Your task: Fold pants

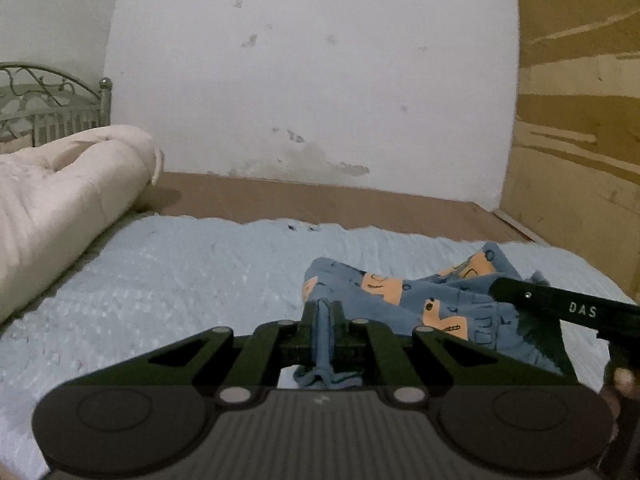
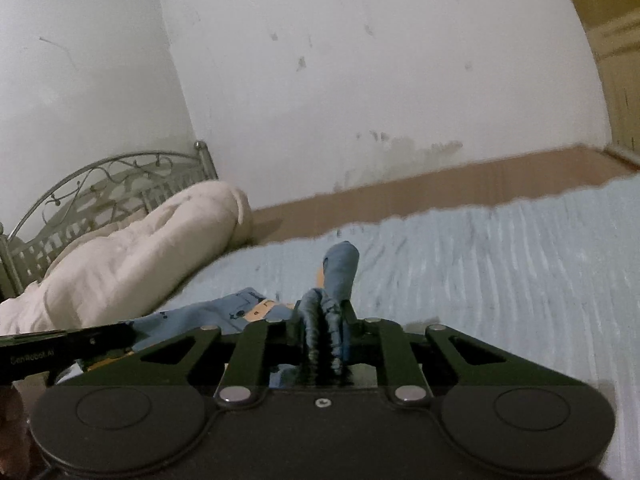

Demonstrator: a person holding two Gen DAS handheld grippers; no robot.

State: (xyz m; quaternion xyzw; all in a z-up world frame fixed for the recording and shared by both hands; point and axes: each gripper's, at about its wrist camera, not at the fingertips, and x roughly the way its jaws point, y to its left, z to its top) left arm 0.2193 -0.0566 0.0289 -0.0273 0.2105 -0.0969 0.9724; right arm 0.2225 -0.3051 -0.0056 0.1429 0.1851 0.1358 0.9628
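Stained white wall [image 1: 312, 80], iron bedstead [image 1: 52, 100]

Both wrist cams sit low over bed [image 1: 160, 264], facing wall [image 1: 312, 80]; probably share pants [image 1: 400, 292].

a bed [image 1: 248, 196] with a brown surface carries everything, its far edge against the white wall. a light blue textured blanket [image 1: 180, 272] covers the near part, leaving a brown strip bare behind it. on the blanket lie blue patterned pants [image 1: 452, 300] (partly bunched), and a rolled cream quilt [image 1: 60, 200] rests along the side by the metal headboard [image 2: 100, 188].
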